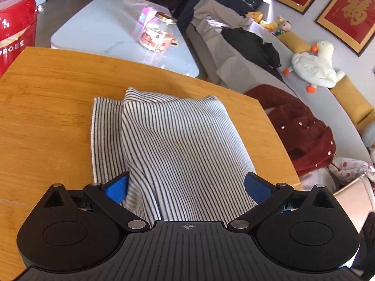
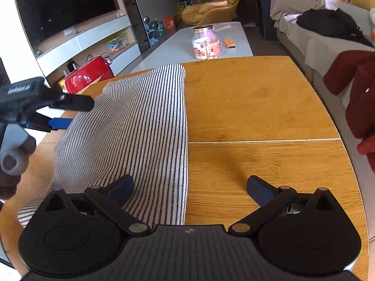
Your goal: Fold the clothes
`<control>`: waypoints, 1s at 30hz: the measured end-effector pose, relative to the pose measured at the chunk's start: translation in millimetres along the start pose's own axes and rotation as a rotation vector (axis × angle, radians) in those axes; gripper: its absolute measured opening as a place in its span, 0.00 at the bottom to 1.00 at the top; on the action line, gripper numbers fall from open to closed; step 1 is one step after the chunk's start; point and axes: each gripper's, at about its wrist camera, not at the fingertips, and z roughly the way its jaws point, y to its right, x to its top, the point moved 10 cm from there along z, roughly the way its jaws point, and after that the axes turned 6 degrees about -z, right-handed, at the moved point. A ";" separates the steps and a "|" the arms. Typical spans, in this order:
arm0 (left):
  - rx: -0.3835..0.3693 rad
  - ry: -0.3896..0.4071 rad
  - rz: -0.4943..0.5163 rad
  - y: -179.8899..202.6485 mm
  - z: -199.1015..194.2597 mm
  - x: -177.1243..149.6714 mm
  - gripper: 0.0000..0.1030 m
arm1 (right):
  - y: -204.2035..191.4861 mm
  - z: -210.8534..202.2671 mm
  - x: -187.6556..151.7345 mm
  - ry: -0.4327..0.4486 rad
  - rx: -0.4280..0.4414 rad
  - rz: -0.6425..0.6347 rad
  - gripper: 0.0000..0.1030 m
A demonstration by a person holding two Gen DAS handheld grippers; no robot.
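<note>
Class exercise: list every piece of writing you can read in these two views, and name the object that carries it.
"ROEE": red appliance, cut off at the frame edge.
A gold Chinese character: red framed picture; I cannot read it reliably.
Jar label: too blurred.
Marking on the left hand-held gripper: too blurred.

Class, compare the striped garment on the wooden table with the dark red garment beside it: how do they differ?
The striped garment is black-and-white, thin and folded flat on the wooden table; the dark red garment is plain, fluffy, studded and heaped loosely off the table. Both are clothing, and neither gripper holds either.
</note>
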 end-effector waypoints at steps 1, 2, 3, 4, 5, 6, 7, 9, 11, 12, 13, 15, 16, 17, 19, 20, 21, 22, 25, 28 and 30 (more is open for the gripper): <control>-0.015 0.001 0.015 5.1 -7.3 -5.8 1.00 | 3.0 -4.9 3.9 0.020 0.011 0.018 1.00; -0.025 -0.003 0.035 10.1 -10.9 -12.5 1.00 | 6.0 -10.0 8.0 0.042 0.021 0.034 1.00; -0.033 -0.008 0.057 15.2 -13.6 -19.4 1.00 | 9.2 -15.2 12.2 0.064 0.030 0.051 1.00; -0.042 -0.013 0.078 20.2 -16.2 -26.3 1.00 | 12.5 -18.7 16.9 0.089 0.015 0.048 1.00; -0.050 -0.019 0.099 25.2 -18.9 -33.3 1.00 | 16.2 -20.4 20.7 0.109 -0.014 0.038 1.00; -0.059 -0.024 0.121 30.2 -21.6 -40.2 1.00 | 19.4 -18.4 21.6 0.110 -0.054 0.016 1.00; -0.067 -0.029 0.142 35.2 -24.3 -47.2 1.00 | 22.5 -16.2 22.2 0.109 -0.095 -0.008 1.00; -0.041 -0.022 0.198 40.3 -22.5 -57.2 1.00 | 21.7 -7.1 11.8 0.071 -0.171 -0.094 1.00; -0.016 -0.021 0.232 41.1 -19.4 -61.5 1.00 | 16.7 -4.0 0.2 0.056 -0.223 -0.177 1.00; -0.006 -0.024 0.232 39.2 -17.5 -62.3 1.00 | 11.8 -5.7 -6.2 0.063 -0.235 -0.215 1.00; 0.003 -0.028 0.231 36.9 -15.5 -62.8 1.00 | 10.1 -9.4 -9.6 0.064 -0.229 -0.220 1.00; 0.029 -0.031 0.225 30.8 -12.2 -62.2 1.00 | 7.4 -17.3 -15.8 0.062 -0.214 -0.226 1.00; 0.047 -0.029 0.219 26.6 -11.2 -60.6 1.00 | 7.7 -20.1 -19.3 0.052 -0.204 -0.214 1.00; 0.066 -0.023 0.216 22.9 -11.2 -58.9 1.00 | 8.7 -22.3 -22.5 0.043 -0.195 -0.204 1.00; 0.122 0.002 0.228 13.0 -14.2 -53.6 1.00 | 9.9 -26.9 -22.6 0.034 -0.196 -0.212 1.00; 0.151 0.016 0.234 7.9 -16.0 -50.9 1.00 | 10.5 -29.2 -22.5 0.029 -0.197 -0.217 1.00; 0.180 0.029 0.240 2.9 -17.9 -48.1 1.00 | 10.1 -33.5 -18.1 0.038 -0.203 -0.220 1.00; 0.188 0.034 0.246 1.0 -22.0 -48.0 1.00 | 9.6 -37.9 -13.3 0.047 -0.211 -0.222 1.00; 0.193 0.042 0.263 -2.3 -35.7 -49.9 1.00 | -4.9 -49.2 -0.1 0.099 -0.137 -0.182 1.00; 0.177 0.034 0.299 2.2 -46.5 -60.0 1.00 | -23.1 -49.8 11.9 0.140 -0.069 -0.167 1.00; 0.167 0.018 0.331 8.2 -50.4 -71.3 1.00 | -33.9 -43.0 15.8 0.144 -0.047 -0.181 1.00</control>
